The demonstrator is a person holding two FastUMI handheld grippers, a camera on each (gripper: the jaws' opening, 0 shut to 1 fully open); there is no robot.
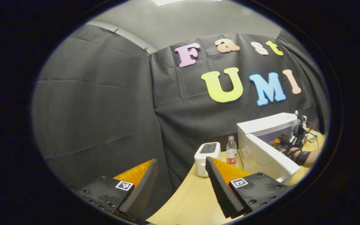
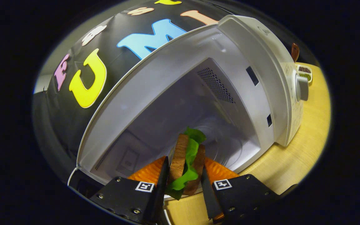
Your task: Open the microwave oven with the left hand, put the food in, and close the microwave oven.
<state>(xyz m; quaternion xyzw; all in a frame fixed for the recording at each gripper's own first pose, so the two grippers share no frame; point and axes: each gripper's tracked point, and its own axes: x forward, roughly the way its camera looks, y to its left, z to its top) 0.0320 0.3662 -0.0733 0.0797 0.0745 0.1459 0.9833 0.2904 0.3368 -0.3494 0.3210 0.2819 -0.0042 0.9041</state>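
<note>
The white microwave oven [image 2: 261, 62] stands with its door swung open, its pale cavity facing the right gripper view. My right gripper [image 2: 184, 175] is shut on a sandwich [image 2: 187, 159] of two brown bread slices with green lettuce, held on edge at the cavity's mouth. In the left gripper view the same microwave oven [image 1: 267, 125] stands far off at the right with its door [image 1: 273, 156] open, and a hand with the other gripper [image 1: 294, 145] reaches into it. My left gripper [image 1: 180, 178] is open, off the table's left edge, with nothing between its fingers.
A white toaster [image 1: 206, 157] and a clear bottle with a red label [image 1: 231, 150] stand on the wooden table [image 1: 192, 200] left of the microwave. A small dish of dark bits [image 2: 305, 72] sits behind the oven's control knob [image 2: 302, 87]. Cables lie at the far right.
</note>
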